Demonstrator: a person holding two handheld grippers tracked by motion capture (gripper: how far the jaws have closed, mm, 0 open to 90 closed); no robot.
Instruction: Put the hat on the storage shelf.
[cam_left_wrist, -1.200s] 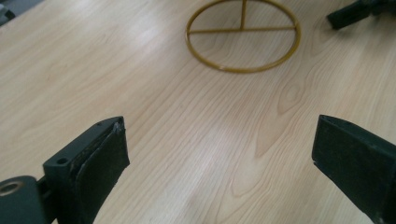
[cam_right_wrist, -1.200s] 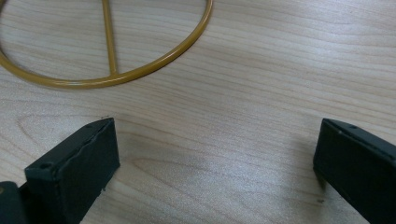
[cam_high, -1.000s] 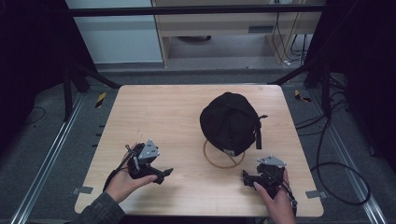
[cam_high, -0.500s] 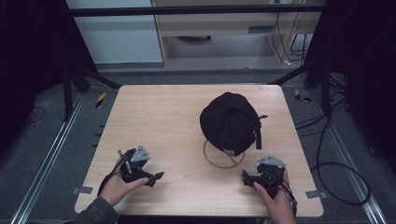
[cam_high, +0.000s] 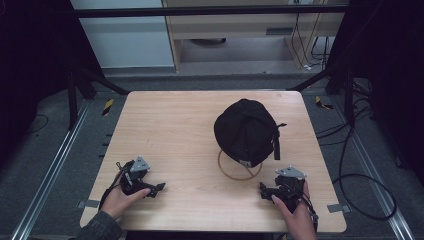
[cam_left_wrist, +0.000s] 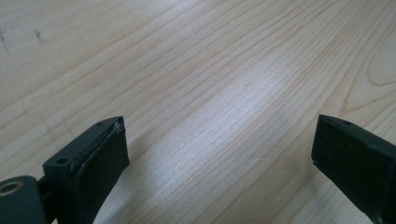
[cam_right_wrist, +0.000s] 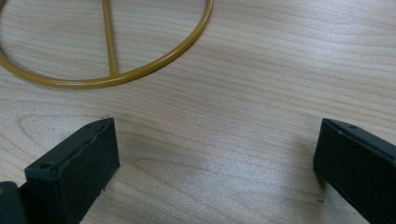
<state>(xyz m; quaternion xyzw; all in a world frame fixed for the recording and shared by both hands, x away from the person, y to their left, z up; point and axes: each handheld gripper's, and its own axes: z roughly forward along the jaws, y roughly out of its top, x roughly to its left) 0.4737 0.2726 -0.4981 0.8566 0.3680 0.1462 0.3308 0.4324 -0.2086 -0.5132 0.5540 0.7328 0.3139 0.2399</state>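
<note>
Both claws stand wide with nothing between them: my right gripper (cam_high: 264, 189) sits low at the near right edge, its jaws spread over bare wood, and my left gripper (cam_high: 156, 188) rests at the near left corner, spread just as wide. What I am working toward is the black fabric baseball cap (cam_high: 246, 132), perched right of centre on a thin brass-coloured wire ring stand (cam_high: 239, 172); the ring's near arc lies just ahead of the right claw (cam_right_wrist: 219, 186). I judge this as the approach, before any grasp. Next I would bring the right claw forward and up to the cap's lower edge, keeping clear of the ring so it does not tip. Compared with a second ago, the left gripper has drawn back toward the pale wooden table's (cam_high: 170, 125) near edge; the right one, cap and ring have stayed put.
</note>
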